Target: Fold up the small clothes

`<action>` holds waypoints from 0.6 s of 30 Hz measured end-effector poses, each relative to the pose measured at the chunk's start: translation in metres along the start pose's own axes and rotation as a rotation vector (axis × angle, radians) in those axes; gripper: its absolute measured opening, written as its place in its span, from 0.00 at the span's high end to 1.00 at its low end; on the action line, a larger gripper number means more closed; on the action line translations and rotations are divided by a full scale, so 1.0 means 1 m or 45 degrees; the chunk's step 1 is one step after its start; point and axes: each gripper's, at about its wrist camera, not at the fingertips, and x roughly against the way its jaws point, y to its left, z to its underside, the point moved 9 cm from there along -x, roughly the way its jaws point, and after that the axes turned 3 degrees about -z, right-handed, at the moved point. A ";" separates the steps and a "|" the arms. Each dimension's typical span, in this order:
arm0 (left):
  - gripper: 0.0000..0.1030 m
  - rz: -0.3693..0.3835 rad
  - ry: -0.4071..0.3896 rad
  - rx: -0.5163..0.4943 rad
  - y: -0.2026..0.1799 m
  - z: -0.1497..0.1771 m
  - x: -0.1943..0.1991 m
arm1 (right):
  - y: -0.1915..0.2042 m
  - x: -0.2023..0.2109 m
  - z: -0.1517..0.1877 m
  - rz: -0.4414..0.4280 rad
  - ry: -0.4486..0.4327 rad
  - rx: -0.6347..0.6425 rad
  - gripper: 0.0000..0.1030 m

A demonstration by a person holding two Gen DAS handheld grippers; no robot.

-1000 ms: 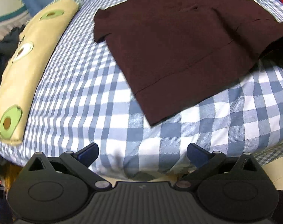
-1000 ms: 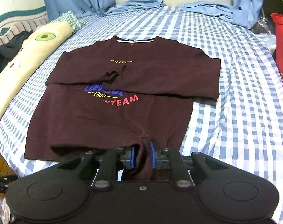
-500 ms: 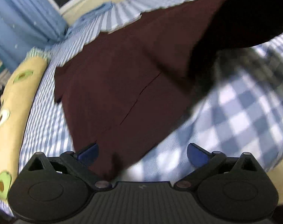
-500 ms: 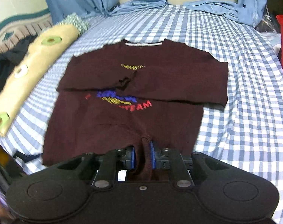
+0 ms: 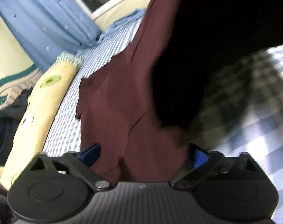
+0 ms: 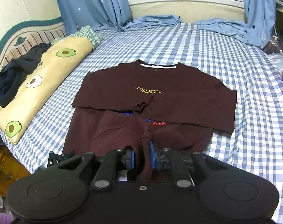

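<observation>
- Sweater (image 6: 178, 95) flat on bed (image 6: 225, 52): collar toward frame top, hem bottom centre, sleeves folded across.
- Right gripper (image 6: 142, 157) clamped on hem.
- Left gripper (image 5: 143, 154) closing, hem corner between jaws, not yet pinched.

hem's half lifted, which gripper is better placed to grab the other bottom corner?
Left. The right gripper is already shut on a bunch of the maroon sweatshirt's hem, so it is occupied. The left gripper has the hem fabric between its fingers, which are closing but not yet pressing on it.

Maroon sweatshirt (image 6: 178, 93): gold "COLLEGE"; red "AM", partly covered.
</observation>
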 end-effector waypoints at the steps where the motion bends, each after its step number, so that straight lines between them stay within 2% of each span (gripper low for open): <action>1: 0.20 -0.006 0.032 0.010 0.007 0.006 -0.006 | 0.000 0.001 0.000 0.002 -0.008 0.002 0.84; 4: 0.25 -0.037 0.122 0.035 0.031 0.026 -0.024 | 0.000 0.003 0.002 0.010 -0.031 0.007 0.84; 6: 0.29 -0.066 0.128 0.048 0.047 0.035 -0.029 | 0.000 0.004 0.005 0.020 -0.042 0.020 0.84; 8: 0.36 -0.054 0.092 0.053 0.059 0.038 -0.030 | 0.002 0.003 0.011 0.025 -0.044 0.042 0.84; 10: 0.42 -0.071 0.056 0.014 0.066 0.041 -0.030 | 0.002 0.000 0.018 0.038 -0.034 0.065 0.84; 13: 0.42 -0.132 0.025 -0.103 0.071 0.050 -0.032 | -0.001 -0.003 0.028 0.050 -0.023 0.061 0.84; 16: 0.44 -0.150 0.061 -0.154 0.073 0.061 -0.038 | -0.005 -0.003 0.034 0.048 -0.031 0.022 0.84; 18: 0.57 -0.125 0.082 -0.147 0.074 0.068 -0.041 | -0.006 -0.003 0.035 0.042 -0.037 0.013 0.84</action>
